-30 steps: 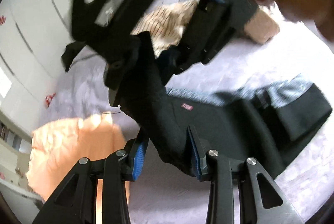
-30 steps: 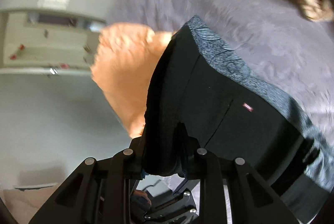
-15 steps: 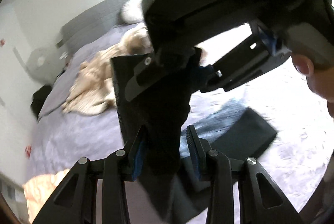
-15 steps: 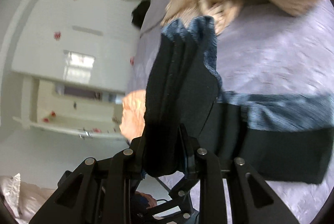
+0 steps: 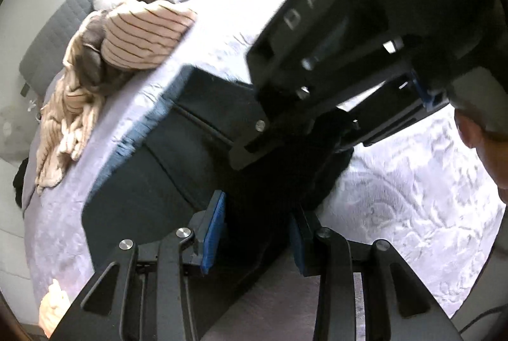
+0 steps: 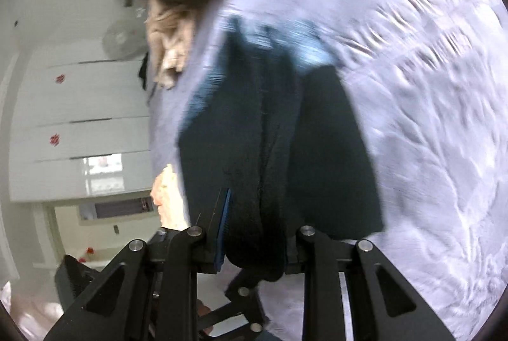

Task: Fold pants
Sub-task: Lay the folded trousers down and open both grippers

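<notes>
Both grippers are clamped on the same dark pants. The left gripper pinches a thick bunch of the black cloth between its blue pads, and the right gripper does the same on a fold of it, with the right gripper's black body hanging close above the left one's fingers. Neither hand is nearer; both already have the cloth.

What matters next is how the pants run from those two grips. They stretch away from the fingers across the lilac bedspread toward the headboard end, long axis pointing that way, the far part lying on the bed with a blue-grey band along its far edge. I judge the held end is being carried over the lying part for a fold, though motion blur makes the layers hard to separate.

Count: one pair of pants, two grippers, one striped beige blanket heaped near the headboard, one peach cloth at the bed's near edge.
</notes>
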Action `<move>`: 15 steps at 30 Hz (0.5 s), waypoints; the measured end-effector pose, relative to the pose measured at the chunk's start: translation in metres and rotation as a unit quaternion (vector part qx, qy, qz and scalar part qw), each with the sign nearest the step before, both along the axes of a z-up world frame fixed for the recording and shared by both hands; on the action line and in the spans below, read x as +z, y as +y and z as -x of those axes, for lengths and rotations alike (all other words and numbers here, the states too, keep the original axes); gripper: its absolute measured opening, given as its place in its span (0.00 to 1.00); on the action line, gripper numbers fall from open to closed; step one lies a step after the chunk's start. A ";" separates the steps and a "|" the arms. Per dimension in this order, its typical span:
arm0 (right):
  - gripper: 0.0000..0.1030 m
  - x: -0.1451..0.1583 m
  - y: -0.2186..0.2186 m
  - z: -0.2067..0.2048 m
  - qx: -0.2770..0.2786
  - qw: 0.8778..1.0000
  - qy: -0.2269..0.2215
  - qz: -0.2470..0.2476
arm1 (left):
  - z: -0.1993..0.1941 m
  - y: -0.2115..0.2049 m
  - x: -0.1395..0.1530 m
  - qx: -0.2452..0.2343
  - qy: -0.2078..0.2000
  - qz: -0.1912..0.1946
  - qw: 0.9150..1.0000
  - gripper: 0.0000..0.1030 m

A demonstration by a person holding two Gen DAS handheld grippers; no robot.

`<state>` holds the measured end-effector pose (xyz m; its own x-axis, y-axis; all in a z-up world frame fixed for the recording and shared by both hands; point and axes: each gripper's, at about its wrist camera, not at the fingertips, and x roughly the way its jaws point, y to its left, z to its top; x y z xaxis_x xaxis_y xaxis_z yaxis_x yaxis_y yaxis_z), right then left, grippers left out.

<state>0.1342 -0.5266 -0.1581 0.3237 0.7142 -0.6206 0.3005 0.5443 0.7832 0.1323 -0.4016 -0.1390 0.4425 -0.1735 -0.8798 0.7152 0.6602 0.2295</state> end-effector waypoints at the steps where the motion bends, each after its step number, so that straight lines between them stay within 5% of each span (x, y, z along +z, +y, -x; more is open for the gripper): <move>1: 0.27 -0.006 -0.001 0.003 -0.004 1.000 0.003 -0.004 | 0.002 0.001 -0.003 -0.003 0.003 -0.002 1.000 0.37; 3: 0.26 -0.009 -0.001 0.006 -0.006 1.000 0.003 -0.002 | 0.004 0.005 -0.001 -0.011 0.014 0.001 1.000 0.55; 7: 0.26 0.005 0.007 0.009 0.003 0.999 -0.002 0.034 | 0.006 0.026 0.015 -0.009 0.023 0.022 0.999 0.59; 9: 0.26 0.010 0.011 0.009 0.009 0.998 -0.001 0.057 | 0.004 0.043 0.025 0.000 0.030 0.034 0.999 0.71; 15: 0.29 0.016 0.015 0.020 0.005 0.995 0.023 0.095 | -0.036 0.117 0.040 0.121 0.061 0.053 0.989 0.77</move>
<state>0.1143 -0.5120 -0.1425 0.2859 0.5852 -0.7588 0.3270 0.6847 0.6513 0.1680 -0.2845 -0.0988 0.3732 -0.1689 -0.9122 0.5515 0.8311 0.0717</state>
